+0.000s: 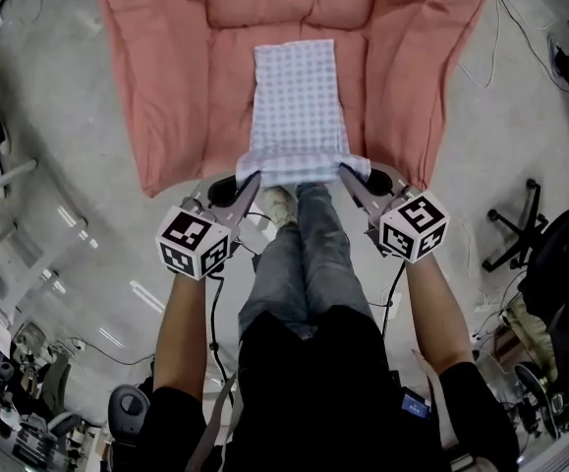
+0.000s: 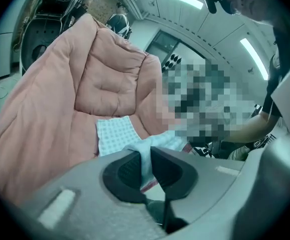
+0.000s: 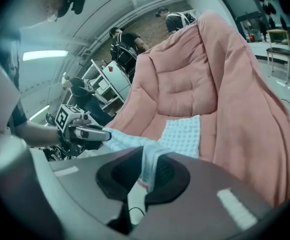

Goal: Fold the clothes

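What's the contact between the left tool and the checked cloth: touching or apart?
Touching. The left gripper view shows the left tool pinching a corner of the checked cloth between its closed jaws.

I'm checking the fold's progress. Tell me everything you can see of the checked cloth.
The checked cloth is thin, soft-looking fabric in pale blue-and-white checks, a long narrow rectangle. It lies flat on the seat of the pink padded chair, its near end bunched. The left tongs and right tongs are each shut on a near corner.

Both arms reach forward, left claw [image 1: 249, 178] and right claw [image 1: 347, 171] each clamped on the cloth [image 1: 297, 96].
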A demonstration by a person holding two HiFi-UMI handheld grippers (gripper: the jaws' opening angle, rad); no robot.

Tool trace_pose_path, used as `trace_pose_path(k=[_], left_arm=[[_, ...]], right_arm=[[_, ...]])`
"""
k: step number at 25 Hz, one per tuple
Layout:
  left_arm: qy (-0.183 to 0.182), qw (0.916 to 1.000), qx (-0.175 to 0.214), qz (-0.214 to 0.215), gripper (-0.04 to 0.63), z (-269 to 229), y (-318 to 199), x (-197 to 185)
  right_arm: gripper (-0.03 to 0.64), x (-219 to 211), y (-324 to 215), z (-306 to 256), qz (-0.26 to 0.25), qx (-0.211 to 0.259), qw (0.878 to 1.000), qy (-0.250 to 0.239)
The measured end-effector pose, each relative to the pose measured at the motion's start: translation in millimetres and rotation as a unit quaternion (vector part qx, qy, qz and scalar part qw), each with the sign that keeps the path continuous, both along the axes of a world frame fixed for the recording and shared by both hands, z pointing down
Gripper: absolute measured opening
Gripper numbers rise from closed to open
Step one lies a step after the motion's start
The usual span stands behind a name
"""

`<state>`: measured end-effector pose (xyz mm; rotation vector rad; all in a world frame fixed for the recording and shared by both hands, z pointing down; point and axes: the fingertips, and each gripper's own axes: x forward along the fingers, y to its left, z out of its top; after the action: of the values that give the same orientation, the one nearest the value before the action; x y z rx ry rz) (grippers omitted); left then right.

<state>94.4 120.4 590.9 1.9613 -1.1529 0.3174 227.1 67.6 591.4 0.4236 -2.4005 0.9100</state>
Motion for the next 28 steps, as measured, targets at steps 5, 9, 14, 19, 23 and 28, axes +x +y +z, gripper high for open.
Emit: trace_pose_path(k=[5,9,14,19,23,28], left_arm=[[-0.006,0.9998,0.01,-0.016,0.031,-2,-43,-14],[-0.014,0.9993,0.015,-0.031,0.031,2,-76,-26],[-0.027,0.9988,0.015,-0.038,0.032,16,-115,-45],[-0.038,0.9986,0.01,-0.036,0.032,26,-141,-54],[-0.037,0.9985,-0.003,-0.04,0.035,42,-158,-62],[-0.036,0.9979,-0.016,-0.051,0.04,55,-175,-74]], right_arm=[[0.014,-16,-45,-1,0.004,0.012,1.0,-0.006],[0.014,-28,-79,6,0.013,0.016,1.0,-0.002],[0.015,-46,-117,17,0.009,0.034,0.999,0.012],[0.018,-56,-145,28,0.007,0.035,0.999,0.023],[0.021,-67,-164,43,0.009,0.035,0.999,0.039],[0.026,-78,-179,55,0.002,0.03,0.999,0.045]])
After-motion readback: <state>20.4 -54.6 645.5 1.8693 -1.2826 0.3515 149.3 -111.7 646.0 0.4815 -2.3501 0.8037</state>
